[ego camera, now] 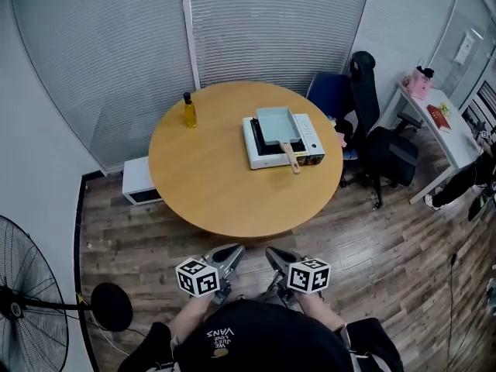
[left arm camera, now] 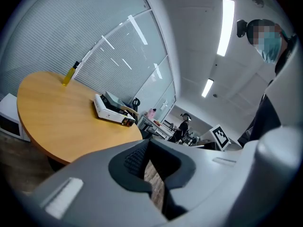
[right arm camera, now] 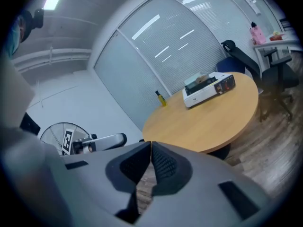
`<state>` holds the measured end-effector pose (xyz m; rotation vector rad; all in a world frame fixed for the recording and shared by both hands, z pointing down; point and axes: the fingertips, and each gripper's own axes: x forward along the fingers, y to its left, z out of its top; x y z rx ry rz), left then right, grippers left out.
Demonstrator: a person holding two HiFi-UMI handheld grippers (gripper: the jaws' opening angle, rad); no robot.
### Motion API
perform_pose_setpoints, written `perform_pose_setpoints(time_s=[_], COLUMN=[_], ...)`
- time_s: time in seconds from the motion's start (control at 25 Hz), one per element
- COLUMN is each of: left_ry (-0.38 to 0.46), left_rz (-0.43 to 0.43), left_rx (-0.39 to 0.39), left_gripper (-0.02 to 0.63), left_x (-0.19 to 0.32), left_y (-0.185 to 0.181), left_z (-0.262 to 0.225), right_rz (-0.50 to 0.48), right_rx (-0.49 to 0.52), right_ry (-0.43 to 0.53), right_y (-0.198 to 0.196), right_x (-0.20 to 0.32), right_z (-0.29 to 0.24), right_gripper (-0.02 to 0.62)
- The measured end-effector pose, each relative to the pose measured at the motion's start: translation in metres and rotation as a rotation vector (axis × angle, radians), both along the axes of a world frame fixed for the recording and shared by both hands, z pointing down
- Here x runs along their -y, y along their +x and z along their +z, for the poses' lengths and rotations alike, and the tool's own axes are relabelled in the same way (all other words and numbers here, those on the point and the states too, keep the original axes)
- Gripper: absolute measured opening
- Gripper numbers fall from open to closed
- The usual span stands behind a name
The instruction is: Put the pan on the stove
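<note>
Pan (ego camera: 277, 124): pale blue, rectangular, resting on the stove (ego camera: 311, 140); its wooden handle (ego camera: 291, 156) points toward the near rim and overhangs the stove's front edge.
Stove: white, portable, on the far right part of the worktop (ego camera: 217, 177).
Worktop: round, wooden; a yellow bottle (ego camera: 189, 111) stands upright at its far left, well apart from the stove.
Left claw (ego camera: 232, 249) (left arm camera: 148, 143): clenched on nothing, held low before the near rim, well apart from the pan.
Right claw (ego camera: 276, 253) (right arm camera: 151, 146): clenched, empty, just beside the left one.
Surroundings: black office chair (ego camera: 372, 130) right of the worktop; fan (ego camera: 23, 301) on the floor at left.
</note>
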<state>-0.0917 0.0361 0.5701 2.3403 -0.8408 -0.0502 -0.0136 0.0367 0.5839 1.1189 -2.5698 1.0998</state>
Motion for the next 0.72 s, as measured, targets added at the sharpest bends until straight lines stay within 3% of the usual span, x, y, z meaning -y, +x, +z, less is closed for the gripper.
perform_pose_setpoints(time_s=[0.32, 0.72], left_ry=[-0.018, -0.018], left_rz=[-0.016, -0.014], left_rx=[0.062, 0.057], left_gripper=[0.011, 0.011], left_x=[-0.014, -0.014], left_y=[-0.012, -0.013], left_z=[0.014, 0.014], right_rz=[0.040, 0.046], right_rx=[-0.038, -0.049], right_ry=[-0.028, -0.025], right_y=[-0.005, -0.006], right_x=[-0.015, -0.018], right_z=[0.012, 0.011], right_gripper=[0.014, 0.014])
